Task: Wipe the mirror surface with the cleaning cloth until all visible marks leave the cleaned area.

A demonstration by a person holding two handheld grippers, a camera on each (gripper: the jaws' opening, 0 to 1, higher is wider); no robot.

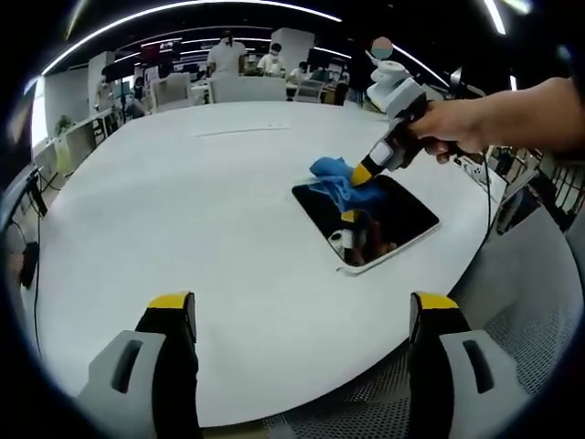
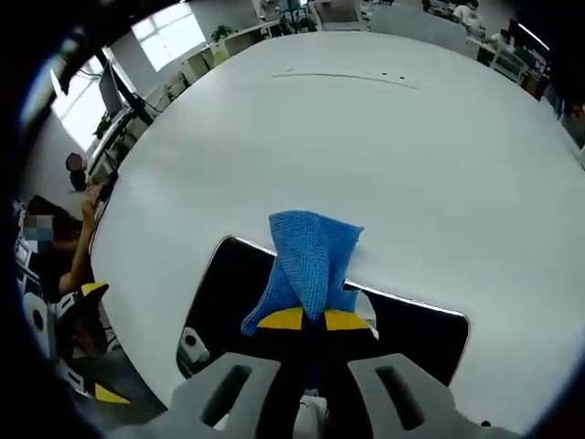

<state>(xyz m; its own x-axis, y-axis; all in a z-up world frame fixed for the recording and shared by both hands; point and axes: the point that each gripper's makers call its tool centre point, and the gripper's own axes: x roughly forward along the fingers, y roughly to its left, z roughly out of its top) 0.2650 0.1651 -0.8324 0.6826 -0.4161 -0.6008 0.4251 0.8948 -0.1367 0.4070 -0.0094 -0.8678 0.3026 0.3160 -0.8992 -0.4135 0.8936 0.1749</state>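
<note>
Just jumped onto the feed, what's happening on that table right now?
A person is wiping a mirror that lies flat on a white table. The right gripper is shut on a blue cleaning cloth and holds it at the mirror's far edge, part of the cloth on the glass, part on the table. The left gripper hangs open at the near edge of the table, holding nothing. Whether marks remain on the mirror cannot be told from here.

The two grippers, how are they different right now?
The right gripper has its jaws shut on the blue cloth, while the left gripper has its jaws wide apart and holds nothing. The right gripper is over the mirror; the left gripper is over bare white table. Both have yellow tips.
</note>
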